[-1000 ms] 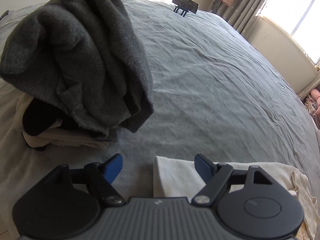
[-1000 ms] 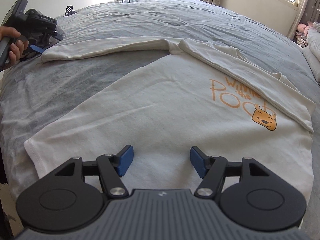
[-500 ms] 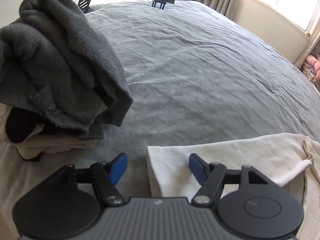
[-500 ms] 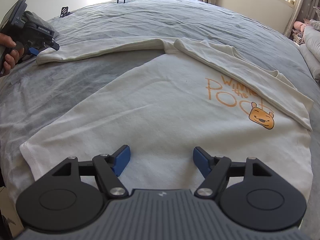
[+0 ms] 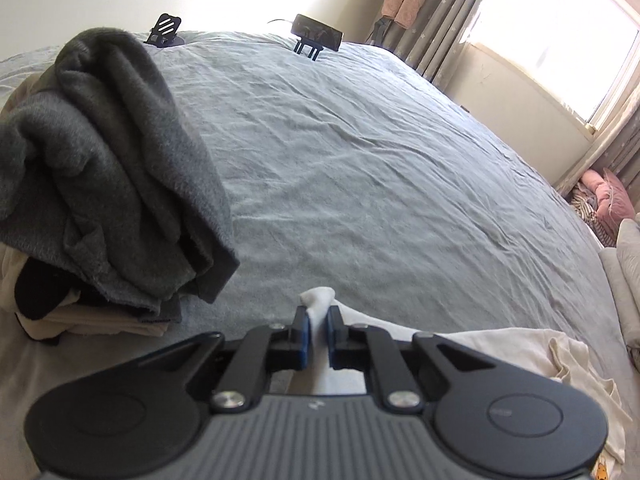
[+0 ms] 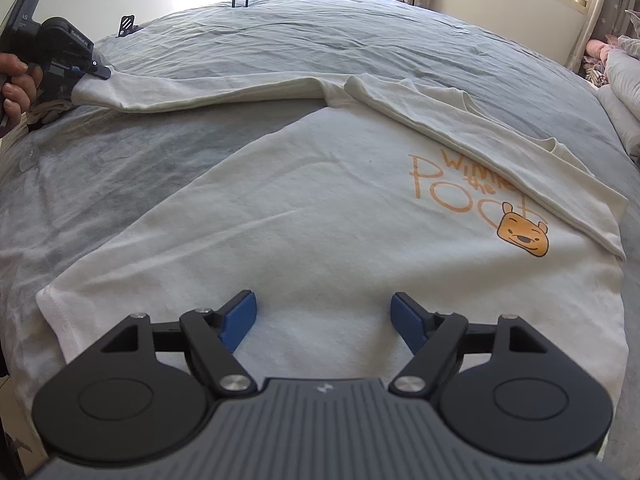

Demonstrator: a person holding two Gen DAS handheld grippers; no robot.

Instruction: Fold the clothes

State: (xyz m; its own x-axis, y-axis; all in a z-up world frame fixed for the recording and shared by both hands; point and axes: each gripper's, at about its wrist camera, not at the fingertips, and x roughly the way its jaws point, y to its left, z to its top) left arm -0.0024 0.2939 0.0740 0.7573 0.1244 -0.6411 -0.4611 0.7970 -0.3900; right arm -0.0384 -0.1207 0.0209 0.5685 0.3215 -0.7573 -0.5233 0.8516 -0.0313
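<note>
here, the left gripper (image 5: pixel 318 334) pinches the cuff of the shirt's (image 6: pixel 320 216) long sleeve (image 6: pixel 208 90), stretched to the far left, while the right gripper (image 6: pixel 323 316) hovers wide open and empty over the near hem. the shirt lies flat on the bed (image 6: pixel 360 32), soft, light and limp, best taken by cuffs and hem corners.

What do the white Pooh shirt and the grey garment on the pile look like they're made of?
The white shirt looks like thin cotton jersey: matte, lying flat in soft creases, with a stitched hem and a flat orange print. The grey garment looks like fleece or brushed knit: a fuzzy nap and thick, rounded folds. The exact fibre of either cannot be told.
</note>
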